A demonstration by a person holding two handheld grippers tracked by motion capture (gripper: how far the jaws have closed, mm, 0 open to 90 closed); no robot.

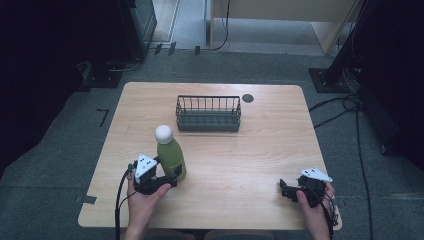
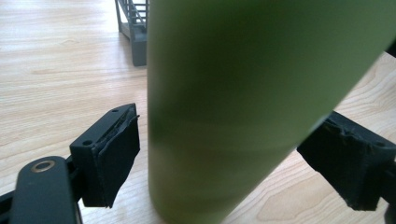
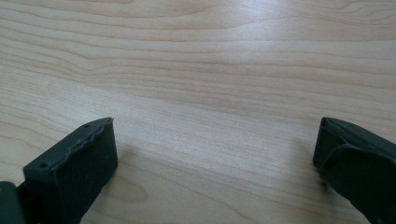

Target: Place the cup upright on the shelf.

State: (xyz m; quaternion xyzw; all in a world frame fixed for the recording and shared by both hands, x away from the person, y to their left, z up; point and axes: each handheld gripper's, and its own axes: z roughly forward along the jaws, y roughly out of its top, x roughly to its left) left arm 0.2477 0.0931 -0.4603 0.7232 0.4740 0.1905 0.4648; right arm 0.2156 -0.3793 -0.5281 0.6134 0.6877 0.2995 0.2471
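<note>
Green bottle (image 2: 224,107): upright on worktop (image 1: 250,165), between left gripper (image 2: 219,154) jaws
Left jaws: apart, small gaps
Right gripper (image 3: 215,158) jaws: wide apart, empty

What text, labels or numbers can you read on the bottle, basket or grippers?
None readable.
Green bottle: plain body, white cap, no label seen.
Wire basket: no markings.
Left hand-held gripper: dark dots on its white plate, no letters.
</note>
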